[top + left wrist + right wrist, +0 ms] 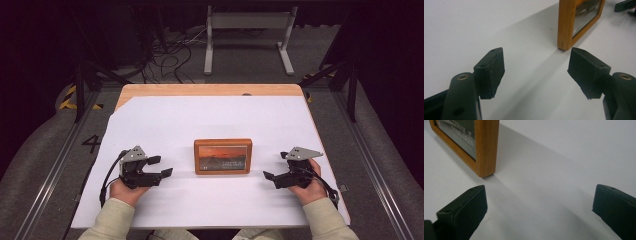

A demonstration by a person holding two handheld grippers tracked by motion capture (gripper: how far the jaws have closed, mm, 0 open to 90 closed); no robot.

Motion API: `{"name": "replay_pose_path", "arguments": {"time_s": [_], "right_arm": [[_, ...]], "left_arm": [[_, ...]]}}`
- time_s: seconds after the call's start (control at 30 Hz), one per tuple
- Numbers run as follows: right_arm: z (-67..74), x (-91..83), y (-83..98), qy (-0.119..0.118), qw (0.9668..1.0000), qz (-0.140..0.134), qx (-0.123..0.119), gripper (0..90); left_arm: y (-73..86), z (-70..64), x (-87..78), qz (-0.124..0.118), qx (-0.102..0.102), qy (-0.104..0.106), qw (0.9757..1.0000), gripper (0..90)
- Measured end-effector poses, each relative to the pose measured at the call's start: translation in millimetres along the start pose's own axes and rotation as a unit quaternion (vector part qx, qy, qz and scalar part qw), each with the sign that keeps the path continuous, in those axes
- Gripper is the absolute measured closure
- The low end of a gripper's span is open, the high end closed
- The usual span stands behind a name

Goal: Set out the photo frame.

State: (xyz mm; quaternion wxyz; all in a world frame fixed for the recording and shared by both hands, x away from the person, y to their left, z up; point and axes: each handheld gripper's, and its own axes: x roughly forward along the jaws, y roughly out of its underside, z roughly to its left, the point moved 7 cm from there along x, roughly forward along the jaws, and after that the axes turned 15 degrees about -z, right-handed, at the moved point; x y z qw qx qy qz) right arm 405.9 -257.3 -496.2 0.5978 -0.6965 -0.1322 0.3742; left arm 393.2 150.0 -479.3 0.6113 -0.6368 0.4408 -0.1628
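Note:
A wooden picture frame (223, 156) holding a sunset photo stands upright at the middle of the white sheet (210, 120). My left gripper (164, 167) rests on the sheet to the frame's left, open, its jaws pointing at the frame a short way off. My right gripper (274, 168) rests to the frame's right, open, jaws pointing left at the frame. In the left gripper view the frame's corner (566, 27) stands beyond the open left gripper (536, 72). In the right gripper view the frame's edge (485, 147) stands ahead of the open right gripper (541, 205), towards its left jaw.
The white sheet covers a wooden table (210, 90). Beyond the table's far edge, a metal stand (247, 35) and loose cables (170, 55) lie on the grey floor. The other gripper's jaw tip (625, 5) shows past the frame in the left gripper view.

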Motion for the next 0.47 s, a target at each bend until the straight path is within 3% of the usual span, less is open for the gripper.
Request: {"name": "replay_pose_path", "arguments": {"time_s": [0.47], "right_arm": [[-1.9,-1.6,-0.5,0.006,1.0000,-0.001,-0.002,0.0]], "left_arm": [[2.8,0.2,4.1,0.007,0.006,-0.003,1.0000,28.6]]}}
